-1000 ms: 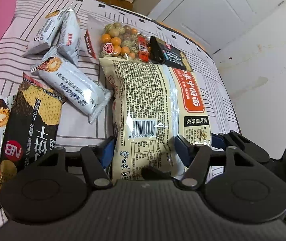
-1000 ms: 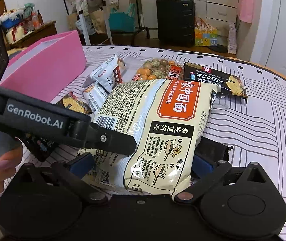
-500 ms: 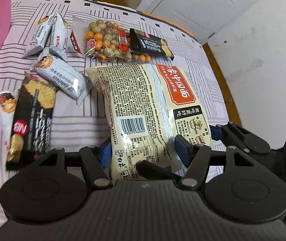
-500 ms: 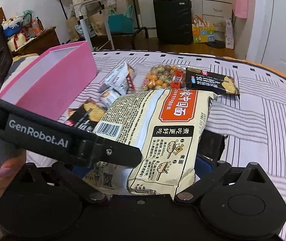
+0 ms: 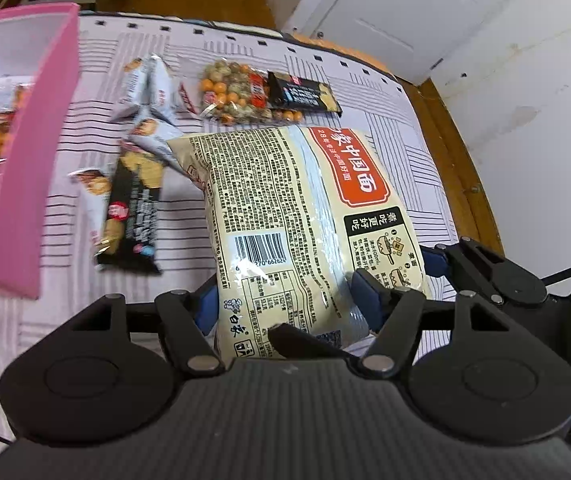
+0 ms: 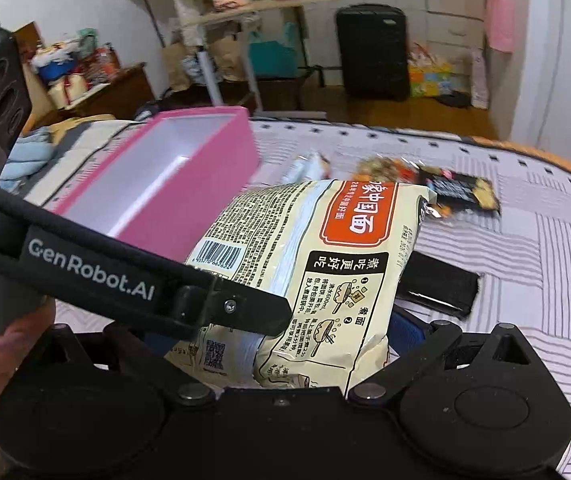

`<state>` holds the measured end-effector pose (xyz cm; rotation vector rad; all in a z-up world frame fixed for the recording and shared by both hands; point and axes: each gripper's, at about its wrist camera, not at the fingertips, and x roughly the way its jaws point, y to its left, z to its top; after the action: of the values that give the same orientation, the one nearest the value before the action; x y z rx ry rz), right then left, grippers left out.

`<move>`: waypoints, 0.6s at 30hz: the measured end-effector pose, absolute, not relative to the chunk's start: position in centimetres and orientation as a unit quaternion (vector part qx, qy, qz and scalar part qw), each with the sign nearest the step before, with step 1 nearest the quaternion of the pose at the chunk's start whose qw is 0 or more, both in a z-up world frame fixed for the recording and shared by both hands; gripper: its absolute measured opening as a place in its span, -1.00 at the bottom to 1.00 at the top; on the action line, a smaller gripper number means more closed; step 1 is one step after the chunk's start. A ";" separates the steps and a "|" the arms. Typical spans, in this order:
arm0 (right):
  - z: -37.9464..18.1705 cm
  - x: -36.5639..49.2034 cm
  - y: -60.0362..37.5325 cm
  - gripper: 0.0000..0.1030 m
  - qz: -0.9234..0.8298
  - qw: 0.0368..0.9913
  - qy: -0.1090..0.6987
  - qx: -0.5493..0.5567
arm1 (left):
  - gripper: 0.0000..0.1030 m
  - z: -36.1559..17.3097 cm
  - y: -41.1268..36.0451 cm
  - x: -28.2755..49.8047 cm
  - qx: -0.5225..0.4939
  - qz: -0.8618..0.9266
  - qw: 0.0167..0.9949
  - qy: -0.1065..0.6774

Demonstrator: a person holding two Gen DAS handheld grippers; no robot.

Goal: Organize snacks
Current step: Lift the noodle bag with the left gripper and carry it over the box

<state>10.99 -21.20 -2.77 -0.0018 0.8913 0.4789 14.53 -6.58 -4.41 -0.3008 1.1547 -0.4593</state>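
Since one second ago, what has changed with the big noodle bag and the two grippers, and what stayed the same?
The noodle bag has been lifted off the striped cloth and carried toward the pink box, now close at its left. Both grippers kept their hold: the left gripper and the right gripper are still shut on its near end. The small snack packs and the peanut bag stayed on the cloth.

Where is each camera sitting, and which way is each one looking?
Left wrist: sits on the left gripper, looking along its jaws down at the noodle bag, loose snacks and pink box; only its own gripper shows.
Right wrist: sits on the right gripper, looking across the bed into the room; its own gripper, the left gripper and a hand show.
Shared: noodle bag, pink box, nut bag.
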 end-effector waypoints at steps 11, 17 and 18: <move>1.9 9.9 -15.5 0.99 0.288 0.873 0.385 -0.080 | 0.30 0.7 -1.4 11.7 -0.143 -0.171 0.844 0.487; 3.2 11.5 -12.4 0.99 0.317 0.867 0.367 -0.111 | 0.30 1.9 2.3 12.1 -0.163 -0.152 0.858 0.463; 3.4 12.0 -11.8 0.99 0.322 0.866 0.366 -0.113 | 0.30 1.9 2.9 12.3 -0.166 -0.148 0.859 0.461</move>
<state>11.96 -11.85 3.37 -0.2362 0.7668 0.6750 12.34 2.93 1.94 -0.3486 0.9690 -0.3103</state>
